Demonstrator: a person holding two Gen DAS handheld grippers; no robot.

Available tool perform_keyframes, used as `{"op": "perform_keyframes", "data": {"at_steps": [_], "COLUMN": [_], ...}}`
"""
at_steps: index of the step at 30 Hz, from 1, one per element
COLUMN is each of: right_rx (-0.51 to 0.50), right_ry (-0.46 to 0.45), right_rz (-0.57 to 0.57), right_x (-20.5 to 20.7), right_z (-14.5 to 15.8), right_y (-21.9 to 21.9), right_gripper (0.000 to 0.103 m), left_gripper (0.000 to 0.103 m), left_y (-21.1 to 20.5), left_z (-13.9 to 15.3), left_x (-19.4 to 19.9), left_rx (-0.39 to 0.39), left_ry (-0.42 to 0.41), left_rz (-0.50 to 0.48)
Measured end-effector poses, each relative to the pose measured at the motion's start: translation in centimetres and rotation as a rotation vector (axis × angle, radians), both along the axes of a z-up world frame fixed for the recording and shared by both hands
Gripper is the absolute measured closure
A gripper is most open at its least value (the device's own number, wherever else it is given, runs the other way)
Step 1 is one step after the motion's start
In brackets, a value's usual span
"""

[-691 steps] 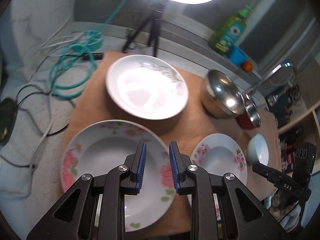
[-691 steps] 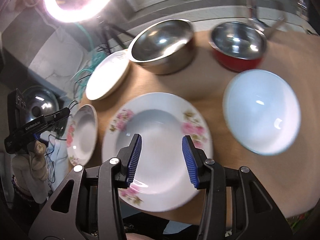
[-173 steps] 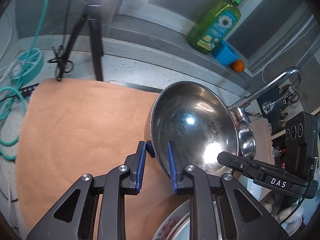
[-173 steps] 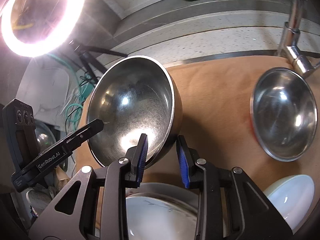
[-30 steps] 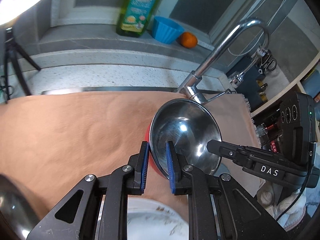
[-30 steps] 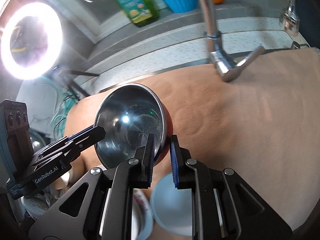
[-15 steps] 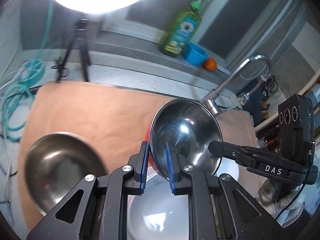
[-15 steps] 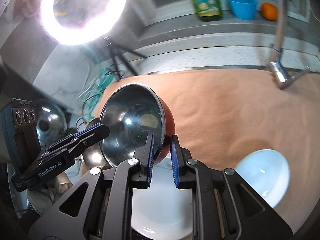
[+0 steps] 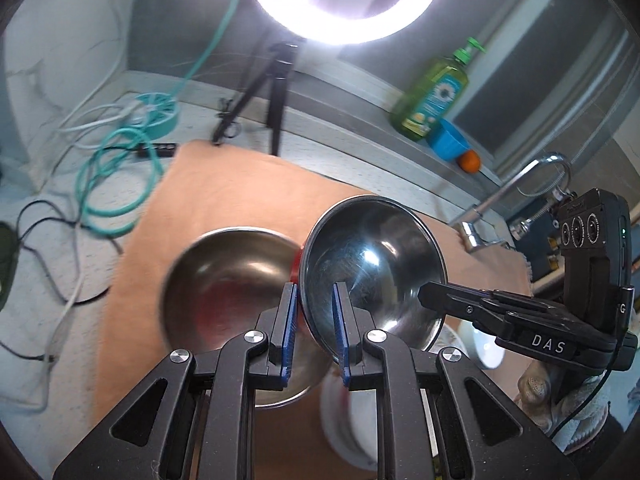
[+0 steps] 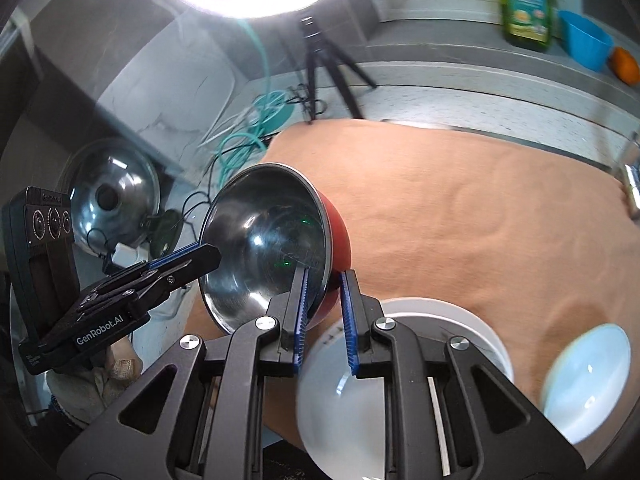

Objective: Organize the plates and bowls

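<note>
Gripping red bowl (image 9: 372,264), both tongs, angled downward

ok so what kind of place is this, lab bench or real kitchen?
Looks like a home kitchen counter, rigged for filming: faucet, dish soap bottle on the ledge, bowls and plates on a cloth, plus a ring light.

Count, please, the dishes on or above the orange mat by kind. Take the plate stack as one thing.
Steel bowls: 2 (large steel bowl on the mat; red-sided bowl held at its rim by left gripper and right gripper)
White bowl: 1
Plate stack: 1
Total: 4
</note>
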State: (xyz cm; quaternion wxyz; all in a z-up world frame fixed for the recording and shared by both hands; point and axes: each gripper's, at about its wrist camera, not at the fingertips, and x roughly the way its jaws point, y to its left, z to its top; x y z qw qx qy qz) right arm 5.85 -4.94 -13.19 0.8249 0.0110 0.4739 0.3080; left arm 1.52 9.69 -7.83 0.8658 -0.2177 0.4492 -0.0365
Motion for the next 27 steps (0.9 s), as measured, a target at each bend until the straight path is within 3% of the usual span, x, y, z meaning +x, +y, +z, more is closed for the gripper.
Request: {"op": "perform_keyframes", "data": {"at_steps": [9,27], "right_rx": [-0.068,-0.18], "right_ry": [0.02,0.077], "right_rz": [0.074,0.112], "right_x": [0.6,2.2], "right_z": [-2.2,-5.5], "right_y": [4.5,7.6], "right_gripper": [0.087,0.084], "left_gripper": [0.088,0.088], "left_y": [3.2,4.1], "left_z": [-2.1,-4.4], "left_x": [-1.1,-0.2], "left_rx": [0.022,0.079], "left_ry": [0.064,0.155], "left_rz": [0.064,0.058]}}
